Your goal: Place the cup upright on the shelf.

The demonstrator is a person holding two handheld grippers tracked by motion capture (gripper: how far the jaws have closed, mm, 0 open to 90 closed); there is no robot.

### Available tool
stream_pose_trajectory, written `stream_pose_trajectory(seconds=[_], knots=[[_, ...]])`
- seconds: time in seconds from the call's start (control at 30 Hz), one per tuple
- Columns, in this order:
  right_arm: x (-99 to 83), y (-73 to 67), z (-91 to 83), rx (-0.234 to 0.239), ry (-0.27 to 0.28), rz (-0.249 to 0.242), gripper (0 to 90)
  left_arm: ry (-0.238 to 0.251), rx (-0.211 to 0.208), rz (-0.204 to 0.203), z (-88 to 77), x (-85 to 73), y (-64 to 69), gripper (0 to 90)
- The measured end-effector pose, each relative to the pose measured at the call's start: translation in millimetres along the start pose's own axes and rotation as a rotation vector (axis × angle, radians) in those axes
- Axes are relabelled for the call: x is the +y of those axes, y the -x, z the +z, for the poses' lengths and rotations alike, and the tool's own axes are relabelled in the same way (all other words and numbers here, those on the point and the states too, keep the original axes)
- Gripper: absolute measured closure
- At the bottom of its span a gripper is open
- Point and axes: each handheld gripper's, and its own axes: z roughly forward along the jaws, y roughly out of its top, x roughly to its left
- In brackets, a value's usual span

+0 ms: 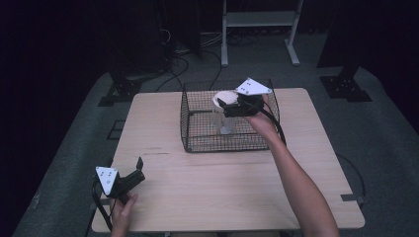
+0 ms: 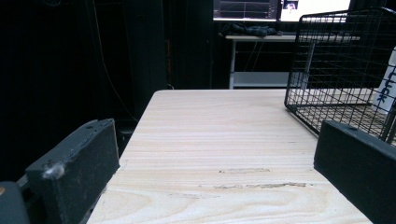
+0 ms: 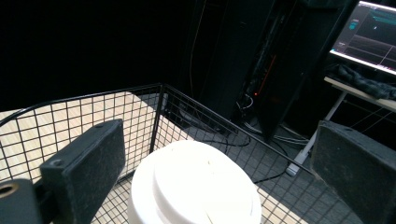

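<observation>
A white cup (image 1: 227, 120) with a white lid stands upright inside a black wire basket (image 1: 187, 140) at the back middle of the wooden table (image 1: 222, 187). My right gripper (image 1: 225, 107) hovers at the cup's top, open, its jaws wide on either side of the lid (image 3: 196, 186) and apart from it. Basket mesh (image 3: 93, 112) rises behind the lid. My left gripper (image 1: 140, 170) rests open and empty near the table's front left corner. Along its jaws (image 2: 215, 140) I see bare tabletop (image 2: 224, 116), the basket (image 2: 336, 60) at right and a sliver of the cup (image 2: 387, 88).
A white shelf frame (image 1: 259, 19) stands on the floor beyond the table, with cables and dark stands around it. A lit monitor (image 3: 369, 32) sits on a desk past the basket. The person's right forearm (image 1: 296, 182) crosses the table's right half.
</observation>
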Motion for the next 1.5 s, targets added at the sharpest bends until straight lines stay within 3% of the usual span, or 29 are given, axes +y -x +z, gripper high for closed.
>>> stream_pose_trajectory(seconds=[0.67,1.5], knots=[[9.8,0.7,-29.8,0.005,0.017,-0.025,2.6,0.002,0.001,0.002,-0.1,0.0,0.4,0.0],[-5.5,8.3,-58.0,-0.003,0.004,-0.025,2.7,0.001,0.003,0.004,0.1,0.0,0.7,0.0]])
